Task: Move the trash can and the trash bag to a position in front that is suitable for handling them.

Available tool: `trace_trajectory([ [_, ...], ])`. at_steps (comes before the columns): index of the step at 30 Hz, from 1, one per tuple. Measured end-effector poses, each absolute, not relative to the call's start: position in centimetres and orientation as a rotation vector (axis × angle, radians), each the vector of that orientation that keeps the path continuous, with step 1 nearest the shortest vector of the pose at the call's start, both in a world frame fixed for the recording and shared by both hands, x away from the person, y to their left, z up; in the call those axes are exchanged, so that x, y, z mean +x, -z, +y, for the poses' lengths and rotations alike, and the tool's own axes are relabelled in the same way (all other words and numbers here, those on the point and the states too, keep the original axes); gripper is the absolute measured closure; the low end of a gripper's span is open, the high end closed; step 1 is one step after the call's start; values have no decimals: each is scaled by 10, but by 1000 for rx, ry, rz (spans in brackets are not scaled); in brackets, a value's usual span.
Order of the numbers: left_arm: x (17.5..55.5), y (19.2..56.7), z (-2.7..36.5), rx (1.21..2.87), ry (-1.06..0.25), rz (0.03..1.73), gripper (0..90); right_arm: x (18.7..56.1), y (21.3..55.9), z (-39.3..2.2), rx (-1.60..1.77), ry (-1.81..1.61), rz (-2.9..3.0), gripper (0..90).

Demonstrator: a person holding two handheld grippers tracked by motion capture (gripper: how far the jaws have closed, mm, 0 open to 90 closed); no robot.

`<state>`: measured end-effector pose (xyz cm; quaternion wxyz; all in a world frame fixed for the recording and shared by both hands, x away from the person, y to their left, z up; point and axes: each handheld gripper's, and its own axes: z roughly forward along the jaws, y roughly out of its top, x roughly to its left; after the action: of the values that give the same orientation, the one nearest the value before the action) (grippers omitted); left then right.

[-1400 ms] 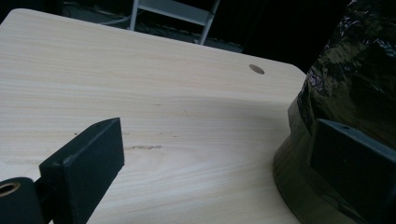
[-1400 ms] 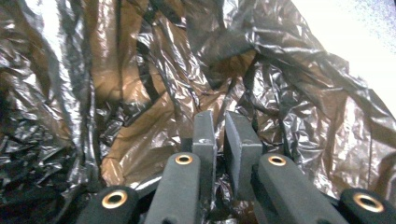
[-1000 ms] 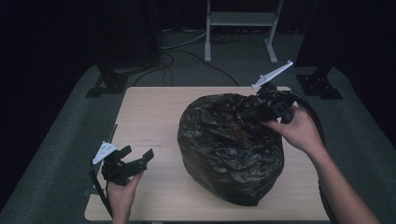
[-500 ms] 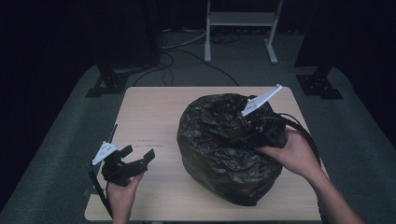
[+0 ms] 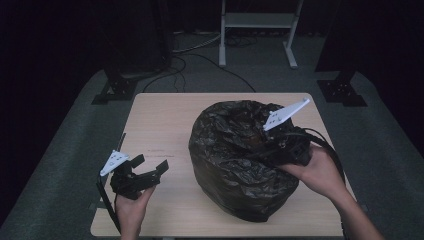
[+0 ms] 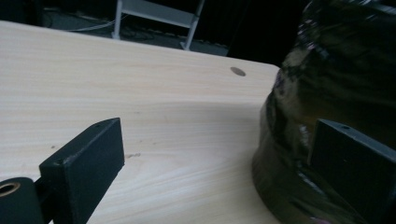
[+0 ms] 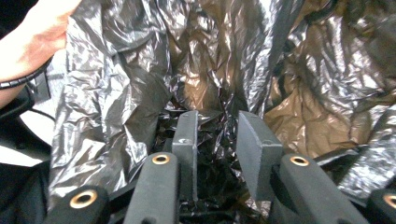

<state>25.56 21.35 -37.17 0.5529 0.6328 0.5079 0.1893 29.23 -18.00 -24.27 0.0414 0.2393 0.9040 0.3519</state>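
The right gripper [image 7: 215, 140], jaws just opening and set narrowly apart in crumpled film, works the black bag [image 5: 240, 155] sitting right of centre on the table [image 5: 155, 125]. Close on 1 thick fold before pulling. The left gripper [image 5: 150, 167] waits spread.

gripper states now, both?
Left gripper: open, empty, beside the black bag.
Right gripper: jaws just opening, crumpled bag plastic between them; grip unclear.

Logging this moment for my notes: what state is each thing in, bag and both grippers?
Crumpled black plastic bag: bulging, sitting on the light wooden table.
Left hand-held gripper: jaws open, nothing between them, beside the bag.
Right hand-held gripper: jaws partly open, just opened further, pushed into bag folds; grip unclear.
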Motion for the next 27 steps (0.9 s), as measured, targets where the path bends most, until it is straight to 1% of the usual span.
trace_trajectory([
  [8,250,345,207,1512,-442,1117,27,289,228,-198,730,-1155,2710,665],
  [12,252,327,199,1565,-447,1059,28,286,223,-204,714,-1163,2691,660],
  [14,256,315,194,1595,-439,1014,35,286,221,-206,715,-1171,2684,657],
  [17,259,305,192,1615,-434,978,35,285,220,-208,714,-1177,2684,654],
  [22,268,286,191,1663,-410,860,36,287,222,-209,715,-1159,2693,637],
  [25,274,276,192,1717,-421,821,39,288,223,-210,721,-1165,2694,632],
  [27,278,269,191,1747,-393,771,39,289,224,-210,726,-1166,2696,618],
])
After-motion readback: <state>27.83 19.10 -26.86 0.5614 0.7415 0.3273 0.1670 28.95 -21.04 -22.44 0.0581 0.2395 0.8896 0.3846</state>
